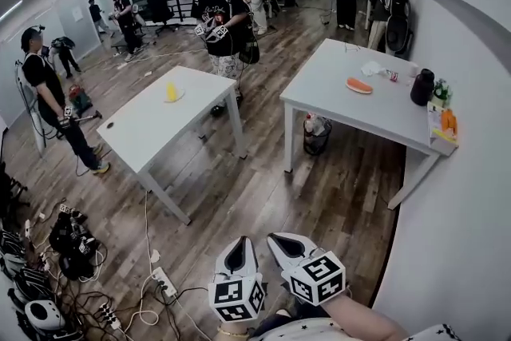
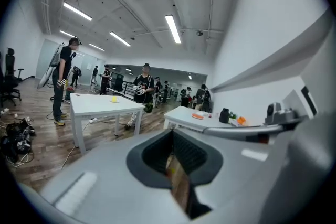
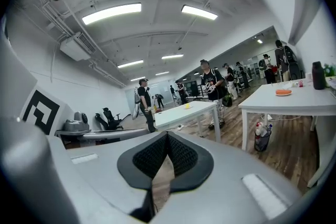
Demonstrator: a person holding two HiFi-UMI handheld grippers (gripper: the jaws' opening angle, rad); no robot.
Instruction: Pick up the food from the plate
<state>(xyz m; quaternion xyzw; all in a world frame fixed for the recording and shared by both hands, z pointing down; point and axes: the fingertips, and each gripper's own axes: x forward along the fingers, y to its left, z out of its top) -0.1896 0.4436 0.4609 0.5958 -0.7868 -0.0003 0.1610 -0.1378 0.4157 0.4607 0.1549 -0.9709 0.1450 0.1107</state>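
An orange piece of food (image 1: 358,85) lies on a plate on the white table (image 1: 335,104) at the right, far from me. A yellow piece of food (image 1: 171,92) sits on a plate on the other white table (image 1: 152,128) to the left. Both show small in the gripper views: the orange food (image 3: 283,92) and the yellow food (image 2: 114,99). My left gripper (image 1: 237,242) and right gripper (image 1: 281,239) hang side by side above the wooden floor at the bottom of the head view. Both are shut, with nothing between the jaws.
A person (image 1: 217,16) with grippers stands behind the left table, another person (image 1: 48,96) at its left. Cables and gear (image 1: 72,251) litter the floor at lower left. A black jug (image 1: 421,87) stands on the right table, a bag (image 1: 317,133) under it. A wall runs along the right.
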